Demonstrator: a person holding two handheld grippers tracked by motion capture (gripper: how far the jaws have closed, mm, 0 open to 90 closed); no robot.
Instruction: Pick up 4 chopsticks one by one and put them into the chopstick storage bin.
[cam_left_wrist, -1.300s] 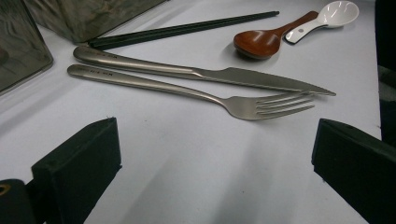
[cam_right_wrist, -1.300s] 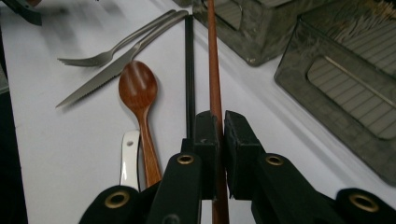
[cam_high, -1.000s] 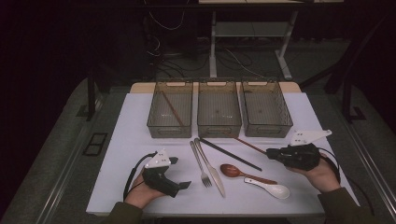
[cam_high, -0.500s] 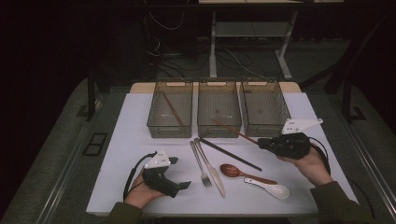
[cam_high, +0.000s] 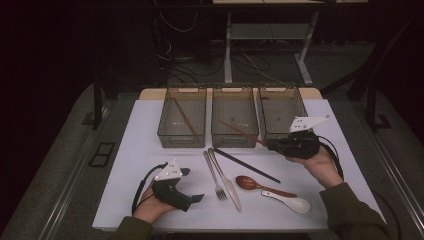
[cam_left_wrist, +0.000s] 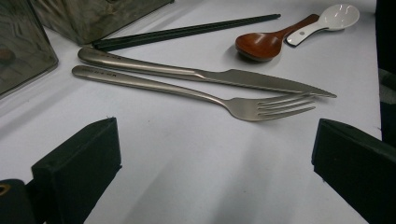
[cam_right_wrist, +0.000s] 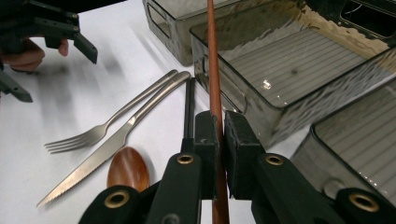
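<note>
We see the right gripper (cam_right_wrist: 217, 135) clenched on a brown chopstick (cam_high: 240, 131), which slants over the middle bin (cam_high: 234, 117) (one of three at the far side). The left gripper (cam_high: 192, 185) rests released on the white surface (cam_high: 130, 165), left of the fork (cam_left_wrist: 196, 95).

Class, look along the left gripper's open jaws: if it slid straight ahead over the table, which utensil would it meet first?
Most likely the fork, lying crosswise just ahead of the left gripper; the knife lies right behind it.
</note>
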